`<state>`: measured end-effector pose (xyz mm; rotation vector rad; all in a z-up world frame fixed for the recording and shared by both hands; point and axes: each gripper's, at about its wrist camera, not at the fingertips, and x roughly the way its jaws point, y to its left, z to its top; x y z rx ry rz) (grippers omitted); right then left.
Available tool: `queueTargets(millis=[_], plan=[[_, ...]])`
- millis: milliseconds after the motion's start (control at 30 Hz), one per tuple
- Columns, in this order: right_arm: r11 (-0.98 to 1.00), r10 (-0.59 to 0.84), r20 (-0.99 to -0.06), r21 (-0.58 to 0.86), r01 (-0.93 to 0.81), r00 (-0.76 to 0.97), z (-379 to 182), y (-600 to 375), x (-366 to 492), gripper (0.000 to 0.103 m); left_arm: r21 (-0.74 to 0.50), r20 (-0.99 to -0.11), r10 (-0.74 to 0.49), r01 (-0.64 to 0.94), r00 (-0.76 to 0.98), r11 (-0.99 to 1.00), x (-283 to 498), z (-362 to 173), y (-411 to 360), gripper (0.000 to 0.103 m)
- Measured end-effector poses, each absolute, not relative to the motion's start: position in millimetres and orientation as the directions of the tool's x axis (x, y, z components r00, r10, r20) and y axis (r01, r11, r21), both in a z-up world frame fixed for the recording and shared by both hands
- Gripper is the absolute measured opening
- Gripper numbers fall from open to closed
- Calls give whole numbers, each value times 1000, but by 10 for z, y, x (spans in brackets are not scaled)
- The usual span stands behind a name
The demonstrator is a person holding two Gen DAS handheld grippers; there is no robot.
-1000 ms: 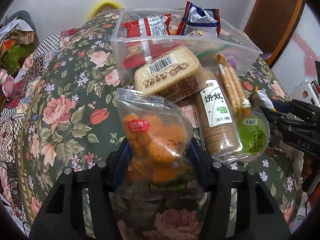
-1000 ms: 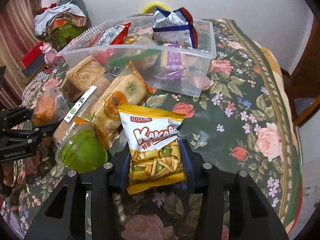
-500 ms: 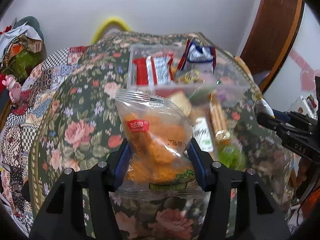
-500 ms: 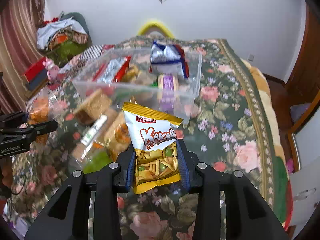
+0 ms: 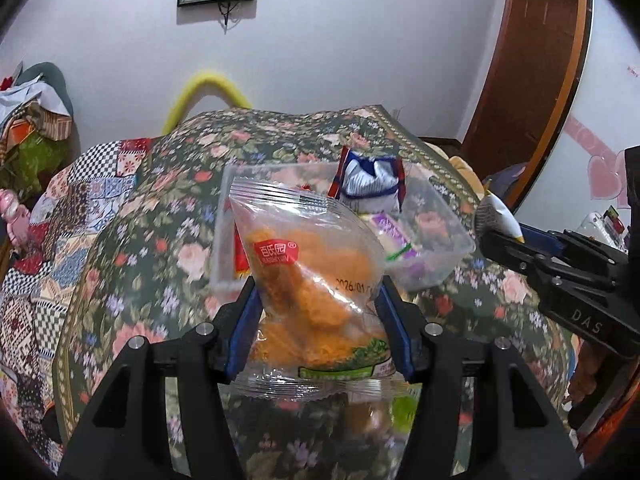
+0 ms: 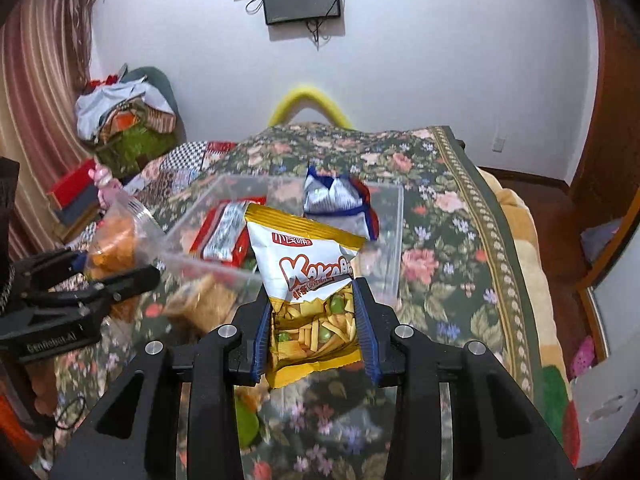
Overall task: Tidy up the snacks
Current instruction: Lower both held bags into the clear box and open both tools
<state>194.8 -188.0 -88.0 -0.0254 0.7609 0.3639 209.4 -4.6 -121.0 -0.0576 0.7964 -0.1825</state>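
Observation:
My left gripper (image 5: 316, 320) is shut on a clear bag of orange snacks (image 5: 308, 272), held up off the floral cloth. My right gripper (image 6: 312, 328) is shut on a yellow-and-white Kakabo snack packet (image 6: 308, 276), also lifted. Beyond both stands a clear plastic bin (image 6: 394, 240) (image 5: 448, 224) holding a blue-and-silver packet (image 6: 336, 200) (image 5: 372, 180), a red wrapper (image 6: 224, 232) and a purple packet (image 5: 390, 228). From the left wrist view the right gripper (image 5: 496, 224) shows at the right edge. The left gripper (image 6: 120, 276) and its bag show at the left of the right wrist view.
A biscuit pack (image 6: 208, 304) and a green jelly cup (image 6: 246, 424) lie on the floral-covered table (image 6: 440, 264) below the grippers. Clothes are piled on a chair (image 6: 124, 120) at the far left. A yellow chair back (image 6: 308, 100) stands behind the table, a wooden door (image 5: 532, 60) to the right.
Both grippers have risen off the table with their packets and tilted up, so the wall and screen came into view. The right jaws tightened on the packet.

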Motion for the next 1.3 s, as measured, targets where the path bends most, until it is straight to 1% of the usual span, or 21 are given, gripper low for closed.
queueTargets(millis=[167,267,800,967,1133,1300], plan=[[940,310,-670,111,-322,674,-868,-1866,2111,34,-108,-698,-192,165,690,980,2326,-1192,-147,57],[942,305,-671,110,-317,676,-891,-1866,2205,34,-122,-702,-209,174,681,977,2469,-1218,-207,57],[941,302,-729,123,-316,614,-1234,-1769,2713,34,-107,-762,-190,168,620,980,3062,-1588,-337,57],[939,293,-752,110,-326,591,-1364,-1716,2798,34,-118,-771,-193,162,607,980,3121,-1680,-311,57],[935,311,-772,144,-325,554,-1447,-1728,2836,35,-143,-776,-207,154,596,978,3150,-1728,-310,57],[938,299,-776,132,-320,555,-1419,-1746,2783,35,-136,-776,-205,158,597,978,3080,-1691,-319,58]])
